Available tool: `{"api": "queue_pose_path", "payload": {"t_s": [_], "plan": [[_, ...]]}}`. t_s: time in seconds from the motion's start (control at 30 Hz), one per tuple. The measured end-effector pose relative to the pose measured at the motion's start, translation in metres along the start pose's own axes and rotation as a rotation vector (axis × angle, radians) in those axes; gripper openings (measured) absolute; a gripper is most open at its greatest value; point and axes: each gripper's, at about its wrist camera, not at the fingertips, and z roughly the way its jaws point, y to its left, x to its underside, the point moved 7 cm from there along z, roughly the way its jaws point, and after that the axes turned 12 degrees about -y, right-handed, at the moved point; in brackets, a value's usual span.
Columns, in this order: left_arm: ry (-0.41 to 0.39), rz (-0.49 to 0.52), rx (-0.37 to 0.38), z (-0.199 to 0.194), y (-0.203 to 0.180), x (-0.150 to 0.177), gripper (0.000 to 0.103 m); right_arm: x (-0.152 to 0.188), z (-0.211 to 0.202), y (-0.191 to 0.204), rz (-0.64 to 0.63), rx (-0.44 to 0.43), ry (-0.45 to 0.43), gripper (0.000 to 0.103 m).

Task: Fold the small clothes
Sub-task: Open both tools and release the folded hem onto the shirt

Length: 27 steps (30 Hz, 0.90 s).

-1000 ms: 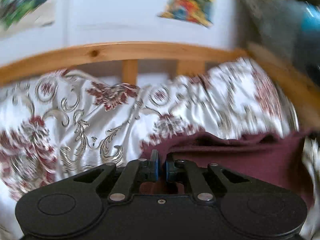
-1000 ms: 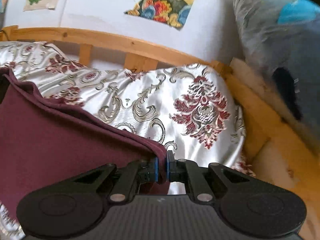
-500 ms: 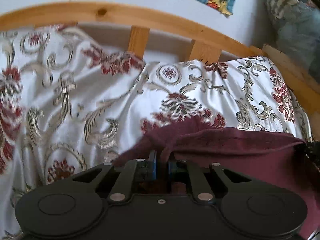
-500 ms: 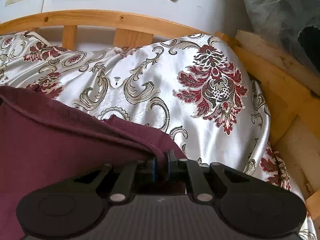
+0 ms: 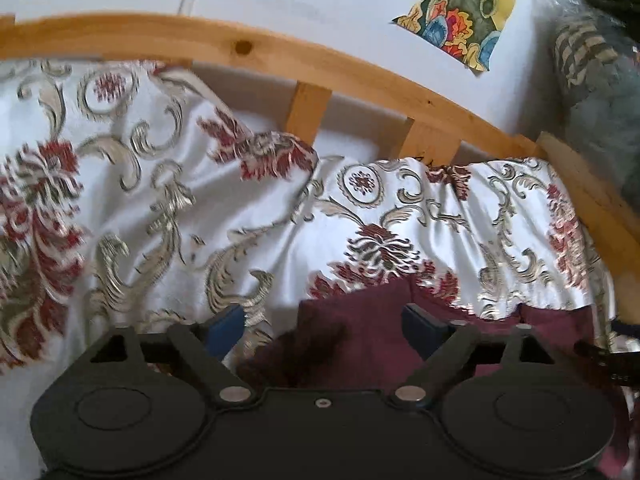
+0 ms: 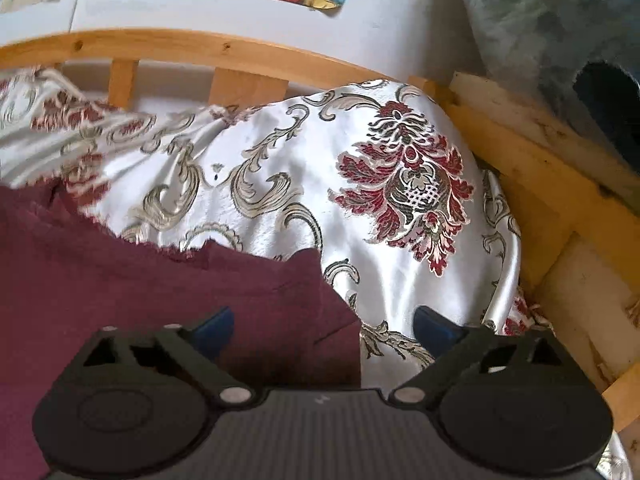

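A dark maroon garment lies on the white bedspread with red and gold flowers. In the left wrist view its left corner sits between the spread blue pads of my left gripper, whose jaws are opening; neither pad presses on the cloth. In the right wrist view the maroon garment fills the lower left, its right corner lying between the jaws of my right gripper, also opening wide, with both pads clear of the cloth.
A curved wooden bed rail with slats runs behind the bedspread, and a wooden side board bounds it on the right. A white wall with colourful pictures stands beyond. Grey bundled fabric sits at the far right.
Both grippers sank toward the bedspread with the maroon garment pinched, then their jaws spread apart and let the two corners go. The cloth now rests on the bed.
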Motion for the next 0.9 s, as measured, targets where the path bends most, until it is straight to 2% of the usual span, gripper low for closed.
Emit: {"api": "queue_pose_path", "payload": {"t_s": [0.07, 0.17, 0.27, 0.33, 0.47, 0.57, 0.7, 0.9], "plan": [[0.004, 0.082, -0.061, 0.003, -0.002, 0.005, 0.089, 0.003, 0.008, 0.001, -0.063, 0.056, 0.023, 0.103], [0.040, 0.208, -0.121, 0.014, -0.003, 0.014, 0.089, -0.001, 0.021, -0.008, -0.023, 0.110, 0.061, 0.103], [0.066, 0.226, -0.175, 0.020, 0.009, 0.018, 0.089, -0.013, 0.027, -0.020, -0.014, 0.159, 0.049, 0.103], [0.089, 0.217, -0.210, 0.022, 0.019, 0.018, 0.089, -0.019, 0.024, -0.024, -0.004, 0.150, 0.036, 0.103], [0.089, 0.162, -0.198, 0.020, 0.024, 0.014, 0.091, -0.023, 0.000, -0.031, 0.025, 0.160, -0.019, 0.103], [0.068, 0.161, -0.189, 0.015, 0.019, 0.011, 0.096, -0.015, -0.014, -0.030, 0.067, 0.149, -0.012, 0.103], [0.066, 0.130, -0.133, 0.005, 0.007, 0.008, 0.097, -0.001, -0.040, -0.027, 0.061, 0.166, -0.023, 0.103], [0.052, 0.163, -0.101, -0.011, -0.011, 0.005, 0.101, 0.013, -0.088, -0.020, 0.053, 0.161, -0.062, 0.103]]}}
